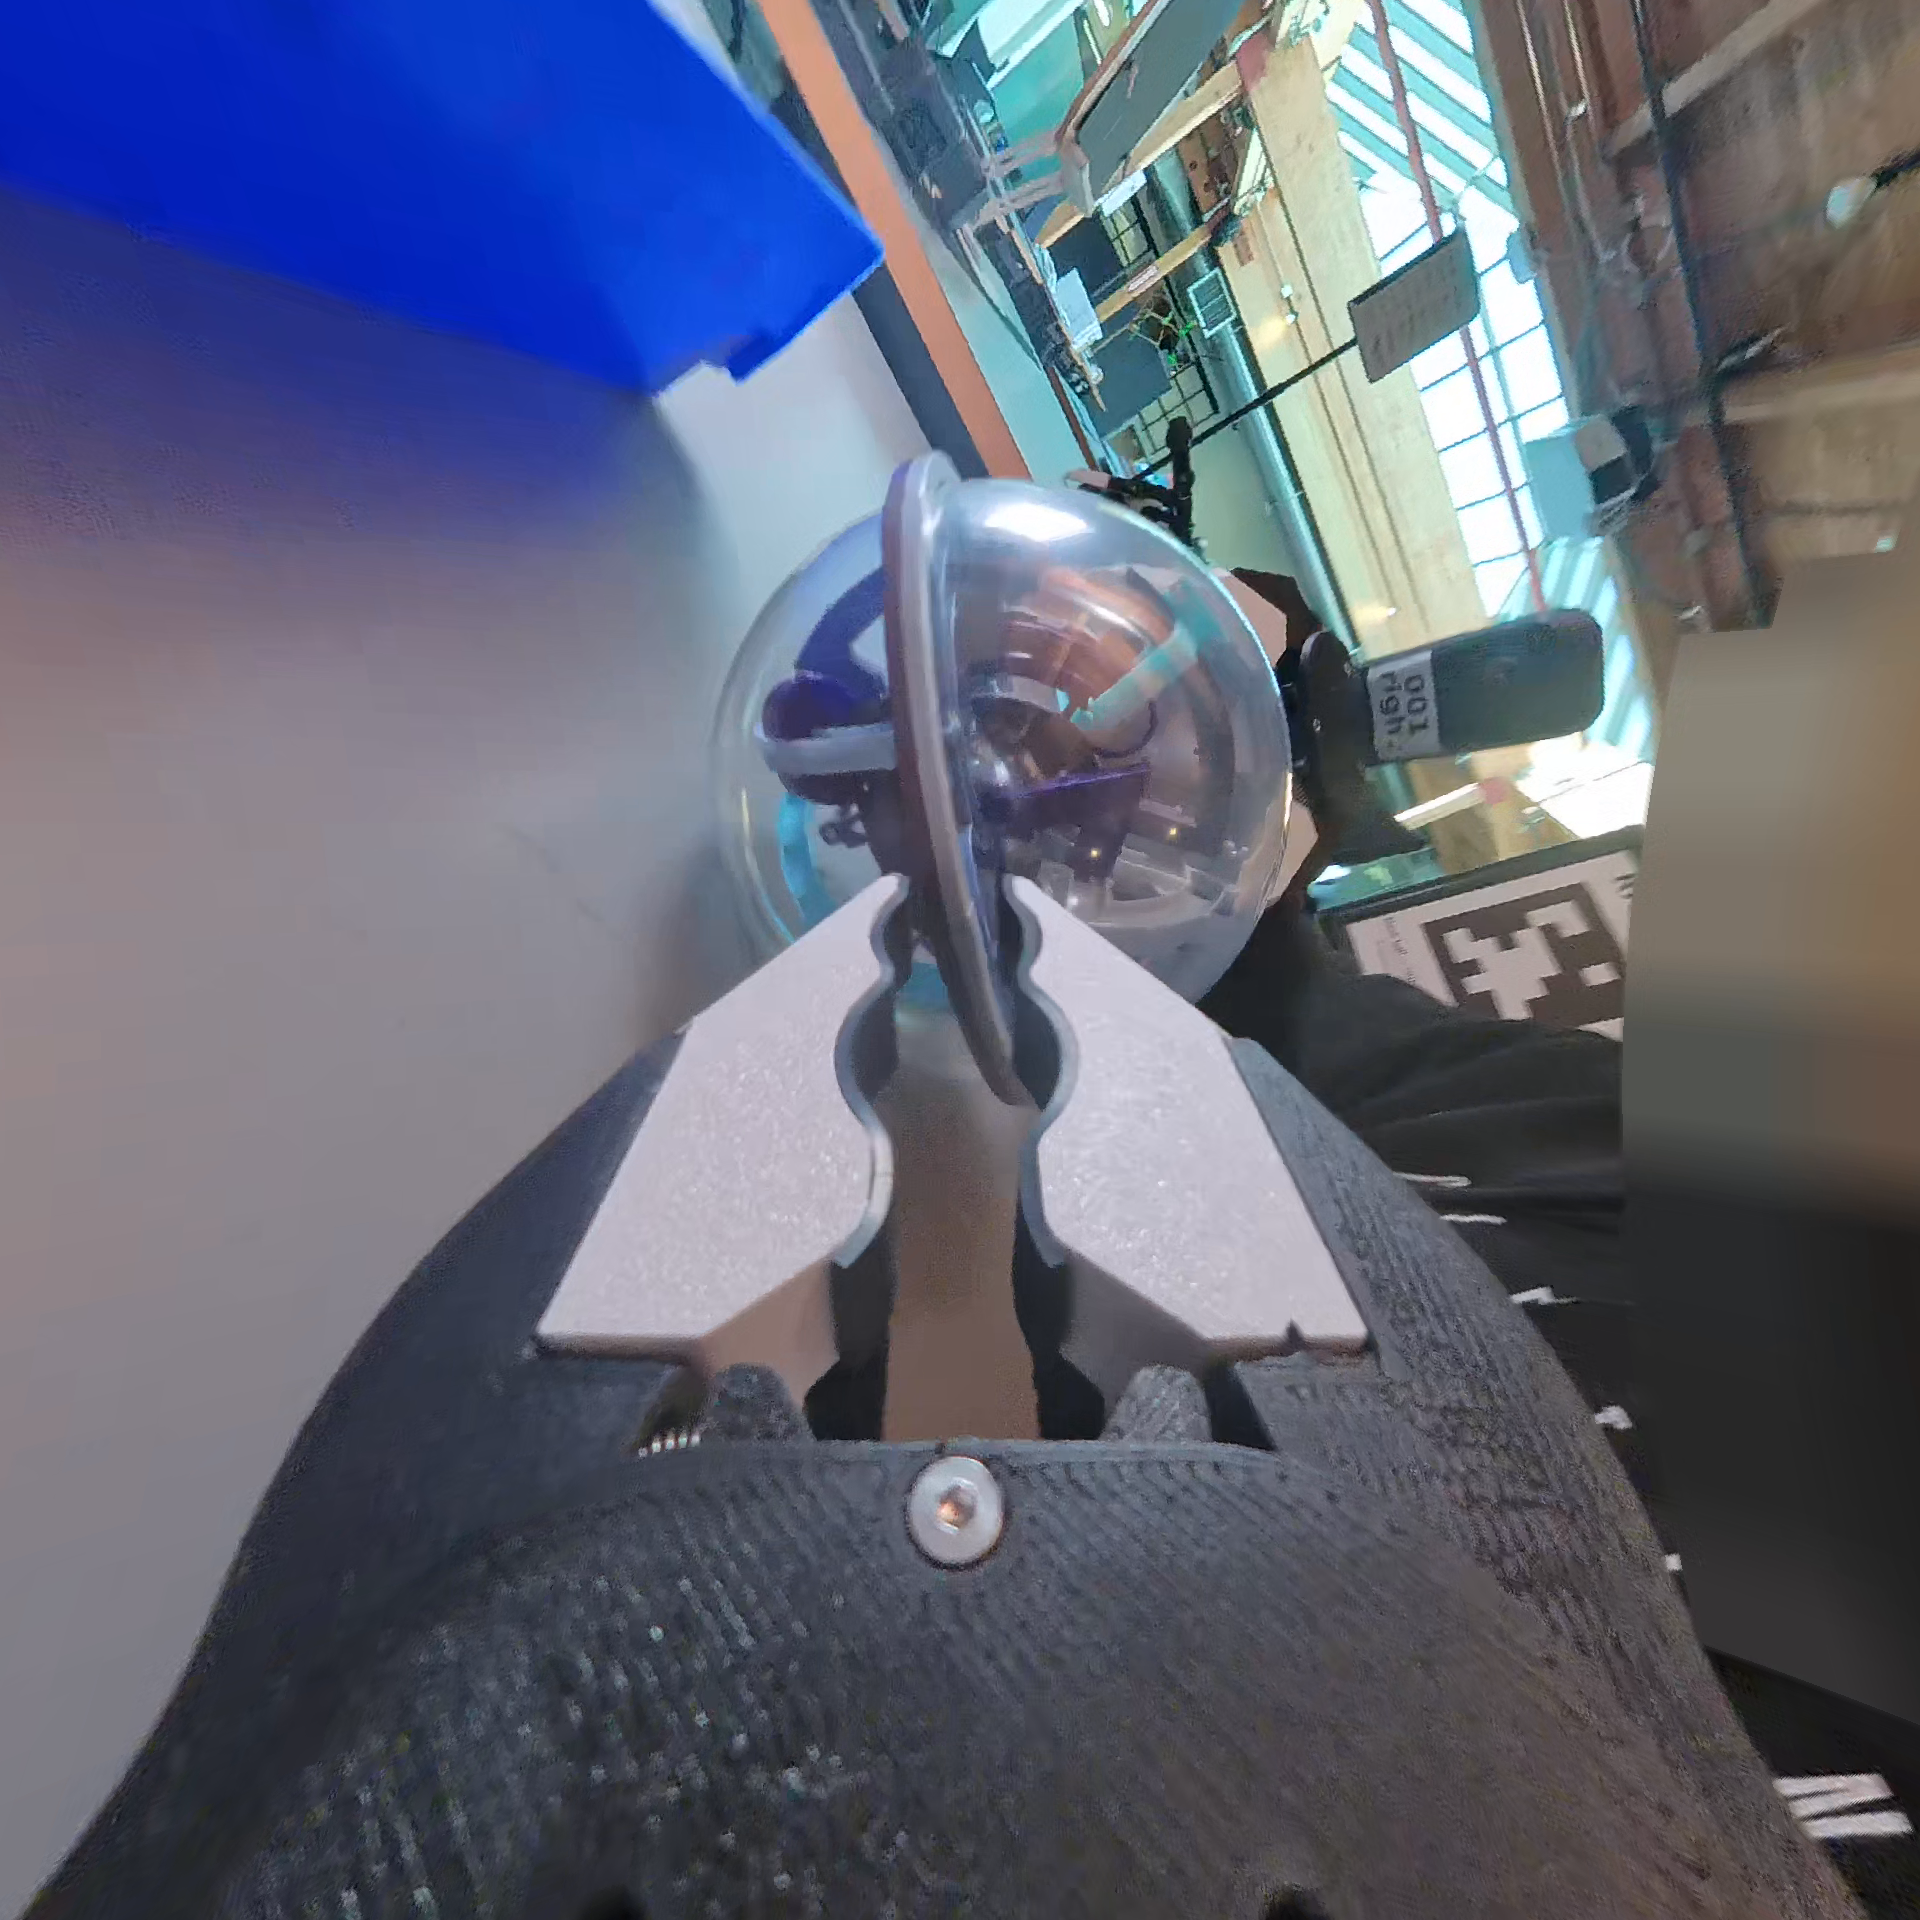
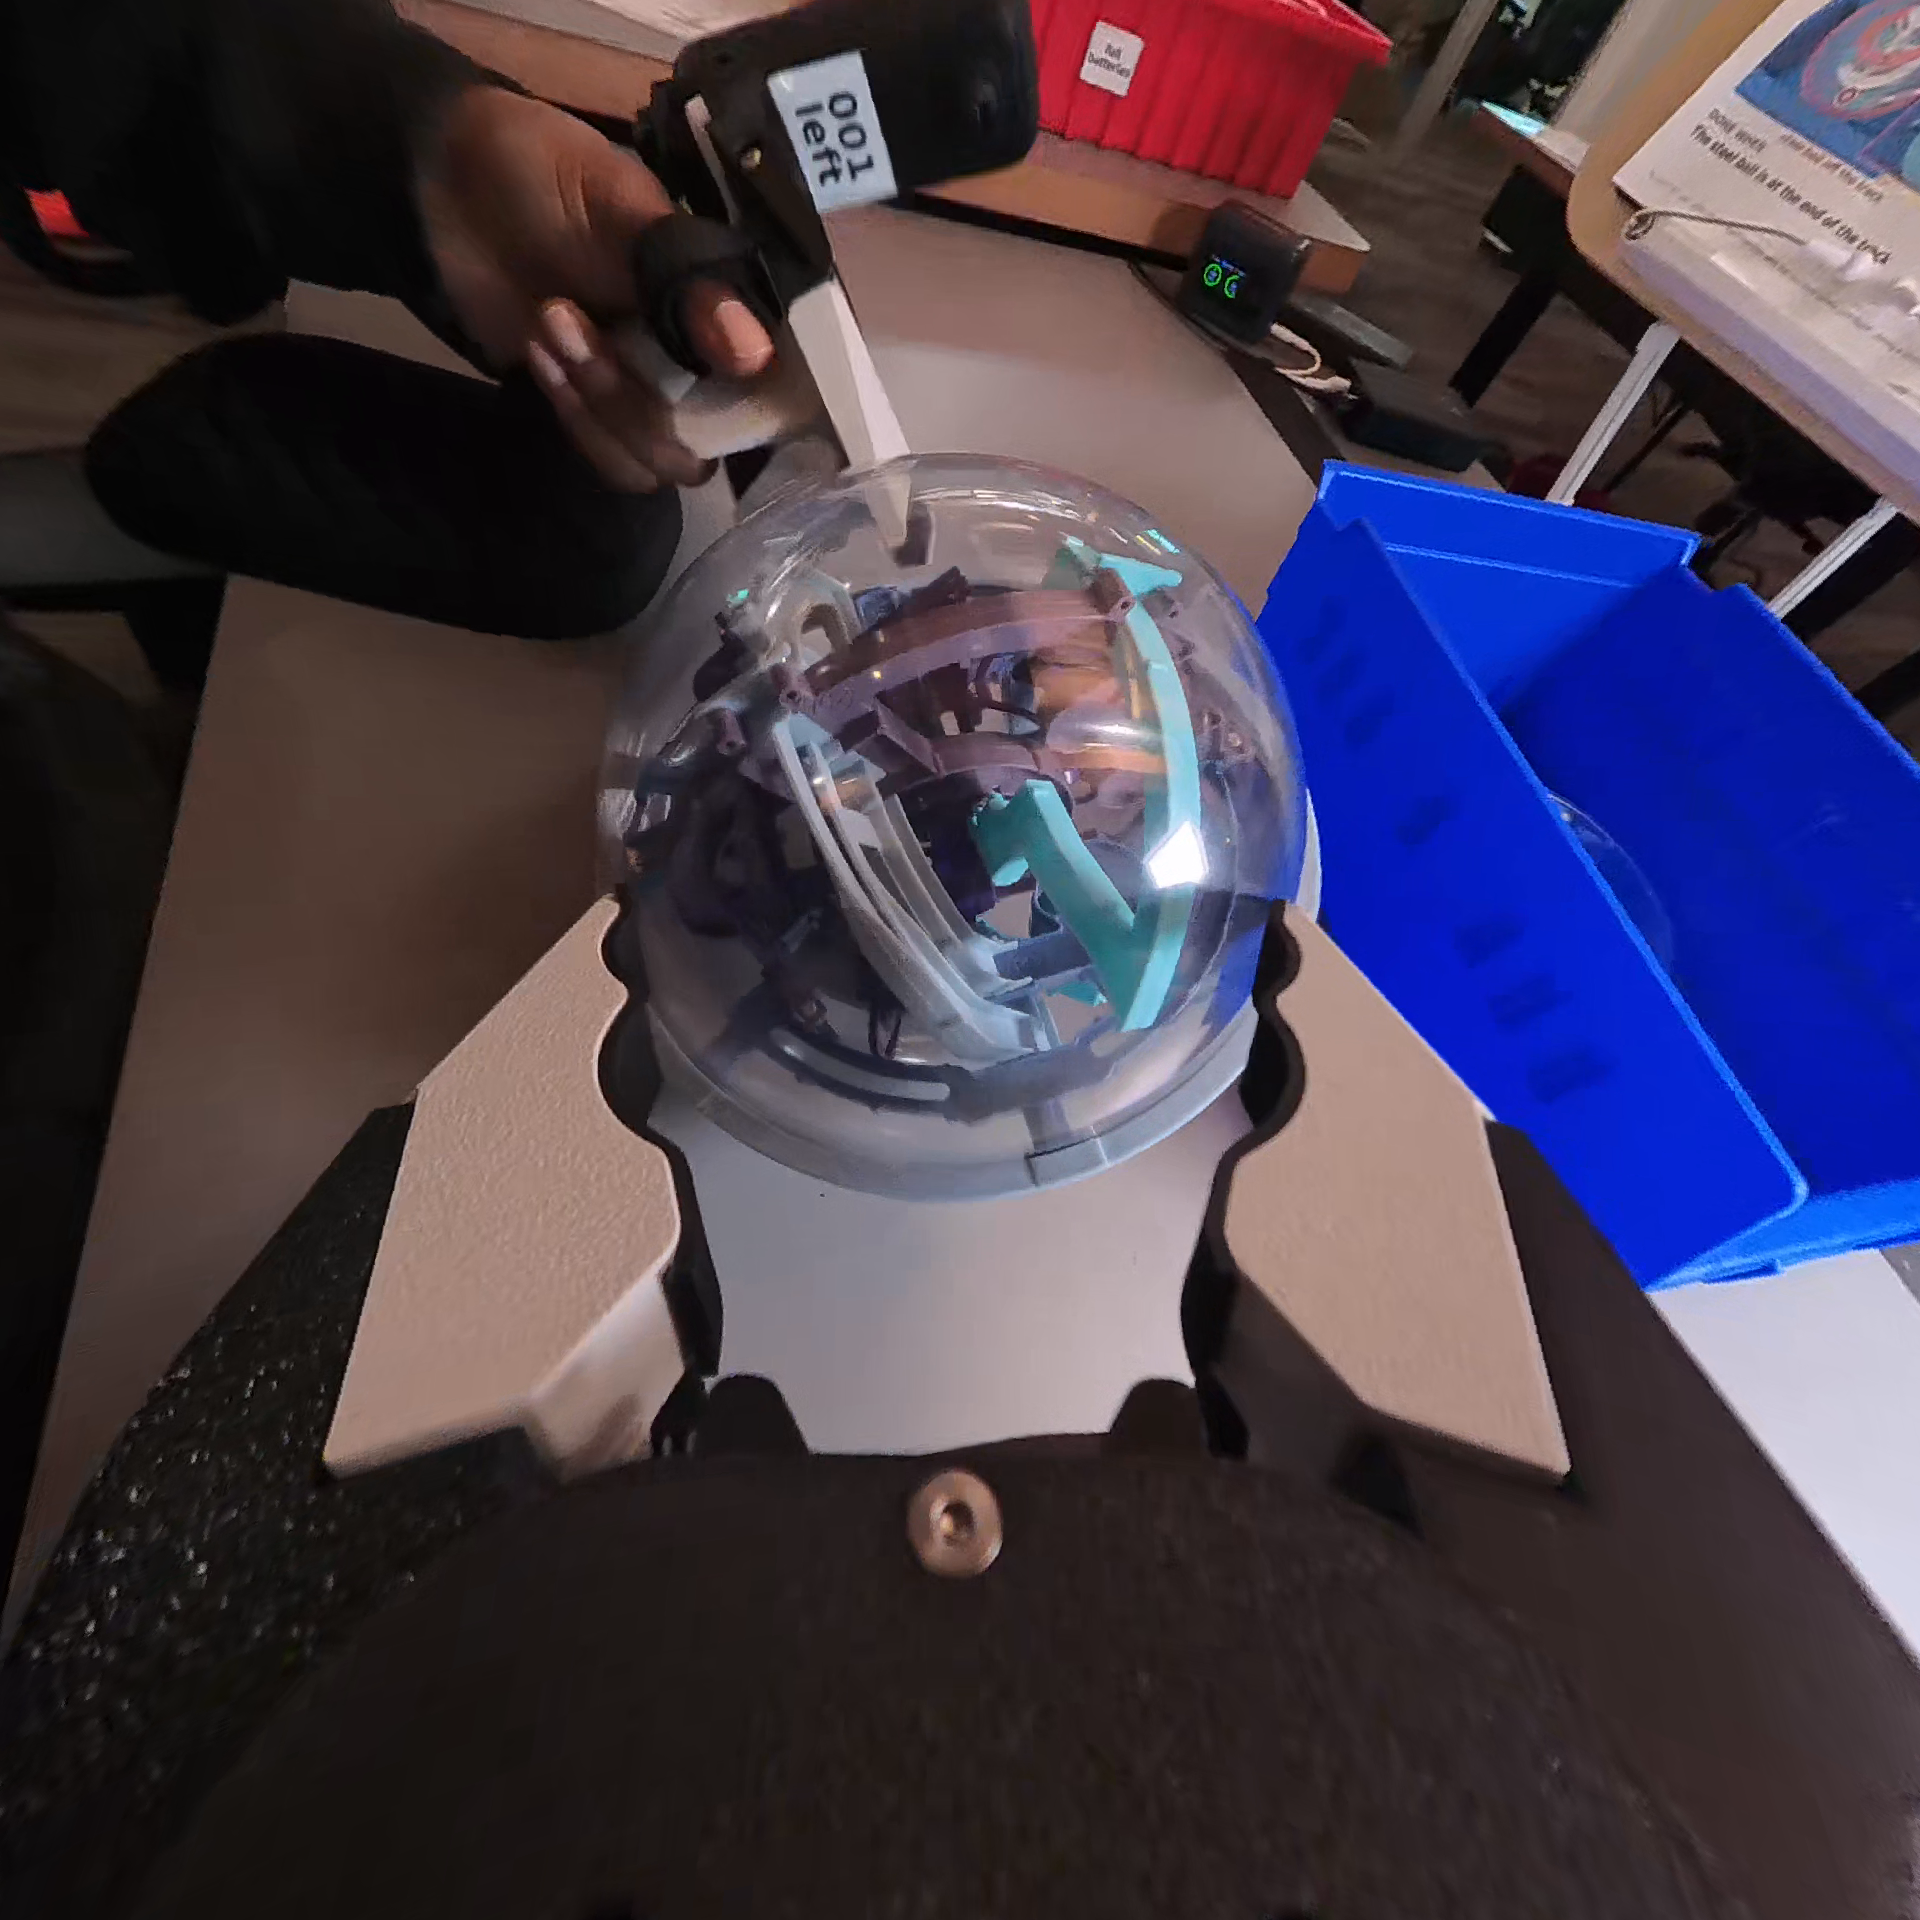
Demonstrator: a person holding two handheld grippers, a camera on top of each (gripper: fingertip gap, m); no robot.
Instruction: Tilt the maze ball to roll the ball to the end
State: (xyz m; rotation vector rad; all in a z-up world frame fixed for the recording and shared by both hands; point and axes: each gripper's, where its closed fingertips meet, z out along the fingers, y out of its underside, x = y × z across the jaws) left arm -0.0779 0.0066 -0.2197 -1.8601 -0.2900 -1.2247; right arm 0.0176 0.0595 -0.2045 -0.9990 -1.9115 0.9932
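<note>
Left claw [image 1: 956,914] is pinching the maze ball [image 1: 997,748] by its thin rim; right claw [image 2: 951,966] is hugging it wide. Ball's prob slipping if tipping too fast.

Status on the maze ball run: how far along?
Done: the clear plastic maze ball is gripped on both sides. The left gripper pinches its equator rim; the right gripper cradles the sphere above the grey table, beside the blue plastic bin. In hand: tilting, judging by the slanted left wrist view. Left: reaching the end; I cannot pick out the small ball inside.
</note>
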